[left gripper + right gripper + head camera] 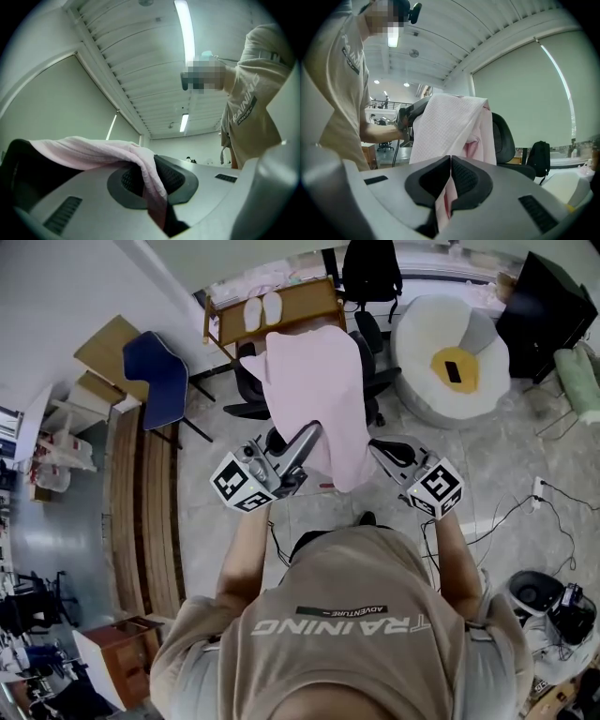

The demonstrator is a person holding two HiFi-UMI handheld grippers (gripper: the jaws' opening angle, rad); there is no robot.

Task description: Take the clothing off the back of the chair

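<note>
My left gripper [307, 434] has its jaws nearly together, pinching a fold of the pink garment [314, 390]. From that pinch the cloth lies back over the left-hand jaw. My right gripper [378, 448] is clamped just as tightly on a lower hem, and a strip of pink runs down the slit between its pads [461, 176].

The garment spreads ahead of both tools. Its long axis runs from my jaws away from me and upward, with the broad end farthest from the grippers. From the right gripper it rises as a tall sheet, with one side edge folded in towards the black office chair [507, 138]. That chair's backrest stands just behind the cloth and to the right of it. I cannot tell whether the fabric touches the backrest.

Under and behind my grippers is bare grey floor [225, 540]. Well off to the left of the left gripper stands a blue chair [155, 376], and a white beanbag [450, 362] lies beyond the right gripper. A wooden rack [281, 320] stands past the chair. Cables [511, 512] trail on the floor to the right.
</note>
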